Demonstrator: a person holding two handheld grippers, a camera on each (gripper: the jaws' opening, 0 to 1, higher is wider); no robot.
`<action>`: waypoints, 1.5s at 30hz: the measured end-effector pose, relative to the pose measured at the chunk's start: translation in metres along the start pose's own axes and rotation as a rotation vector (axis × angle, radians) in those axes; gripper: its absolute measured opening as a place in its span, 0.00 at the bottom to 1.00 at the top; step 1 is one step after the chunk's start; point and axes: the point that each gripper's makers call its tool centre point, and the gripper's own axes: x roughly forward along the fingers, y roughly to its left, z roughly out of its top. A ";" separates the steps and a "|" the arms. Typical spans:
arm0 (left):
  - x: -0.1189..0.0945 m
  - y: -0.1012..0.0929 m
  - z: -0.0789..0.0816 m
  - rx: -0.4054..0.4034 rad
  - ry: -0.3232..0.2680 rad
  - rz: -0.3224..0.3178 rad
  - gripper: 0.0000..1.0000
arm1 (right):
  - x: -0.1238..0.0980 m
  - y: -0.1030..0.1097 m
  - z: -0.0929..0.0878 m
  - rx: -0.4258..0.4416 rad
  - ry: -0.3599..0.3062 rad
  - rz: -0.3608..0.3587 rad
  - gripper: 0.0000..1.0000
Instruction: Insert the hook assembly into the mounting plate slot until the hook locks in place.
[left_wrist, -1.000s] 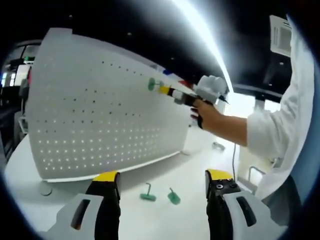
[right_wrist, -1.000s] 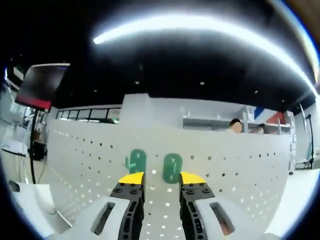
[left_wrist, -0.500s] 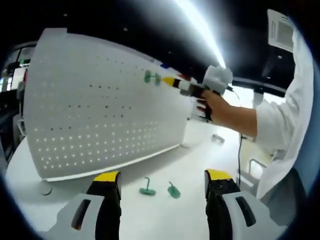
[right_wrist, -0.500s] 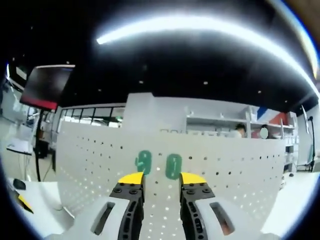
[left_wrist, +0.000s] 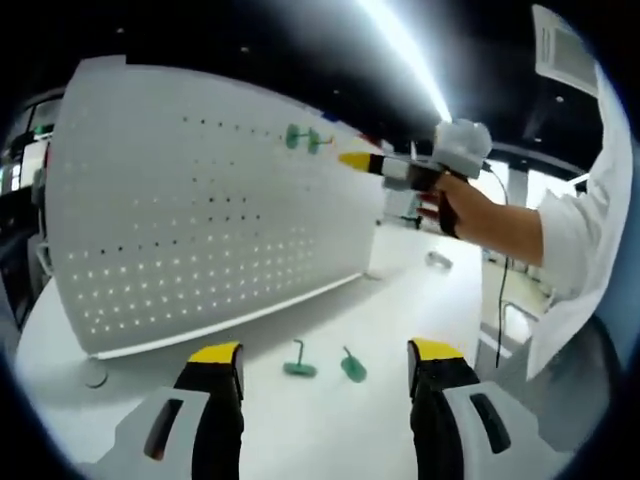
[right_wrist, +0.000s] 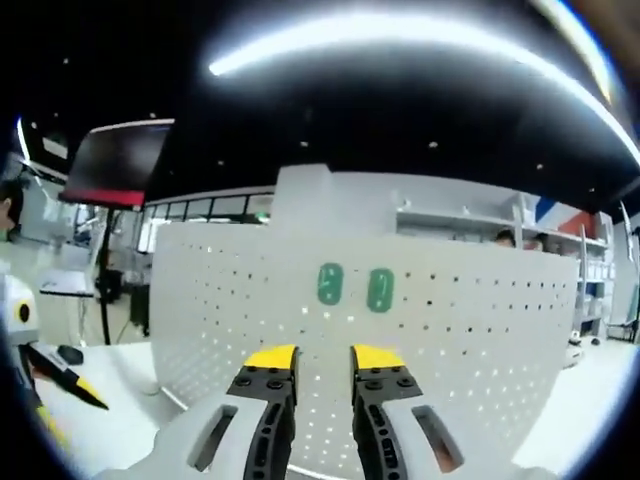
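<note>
in the right gripper view two green hooks (right_wrist: 353, 287) sit side by side high on the white pegboard (right_wrist: 470, 330), above the right gripper (right_wrist: 311, 358), whose jaws stand a little apart and hold nothing; the left gripper view shows the hooks small at upper centre, their shape too blurred to read, perhaps seated; the left gripper (left_wrist: 325, 353) is spread wide, empty, over the table (left_wrist: 330, 430); two more hooks (left_wrist: 324, 365) lie there.

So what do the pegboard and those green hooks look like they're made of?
The pegboard looks like white painted sheet metal, or possibly plastic: thin, matte, evenly punched with holes. The green hooks on it and the two on the table look like molded plastic: uniform colour, rounded edges.
</note>
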 end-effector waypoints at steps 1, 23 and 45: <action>0.000 0.000 -0.001 0.002 0.003 0.002 0.68 | -0.001 0.002 -0.004 -0.001 0.015 0.010 0.19; -0.005 0.001 0.000 0.039 0.005 0.015 0.68 | -0.014 0.078 -0.051 0.020 0.246 0.334 0.14; -0.005 -0.001 0.008 0.041 -0.019 0.006 0.70 | -0.022 0.119 -0.171 0.050 0.693 0.623 0.14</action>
